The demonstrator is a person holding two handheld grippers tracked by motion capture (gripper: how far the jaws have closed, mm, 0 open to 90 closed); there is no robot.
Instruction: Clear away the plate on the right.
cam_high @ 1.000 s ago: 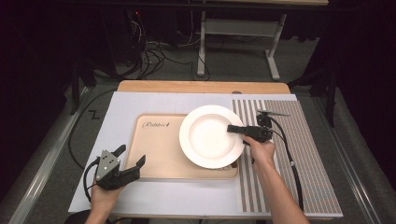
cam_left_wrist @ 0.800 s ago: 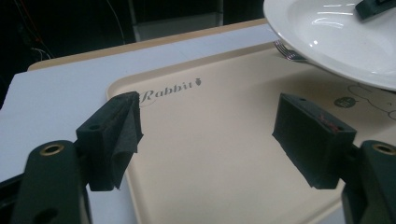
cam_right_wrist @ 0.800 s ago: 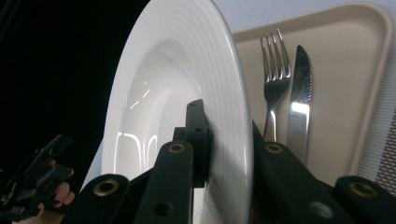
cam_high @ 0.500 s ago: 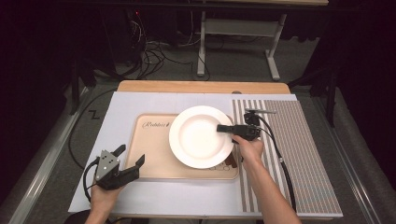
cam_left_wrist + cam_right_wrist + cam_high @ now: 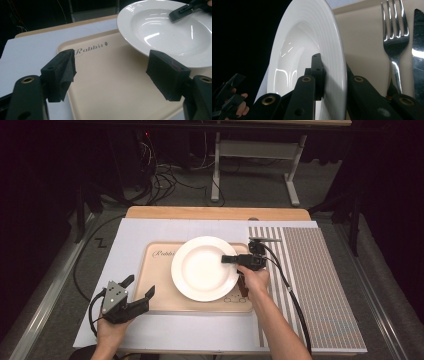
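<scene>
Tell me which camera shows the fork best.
The right gripper view: the fork lies on the tray beside the plate, tines and neck sharp. In the high view the right hand covers that spot; the left gripper view looks at the tray's other end.

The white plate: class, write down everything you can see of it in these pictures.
The white plate is round and deep, with a broad rim and a sunken middle. It looks like glazed ceramic, glossy with light streaks, and holds nothing. It lies over the right part of the beige tray. The right claw is shut on its right rim, one jaw above and one below. In the right gripper view a fork lies on the tray behind it. The left claw stands open, apart from it.
</scene>
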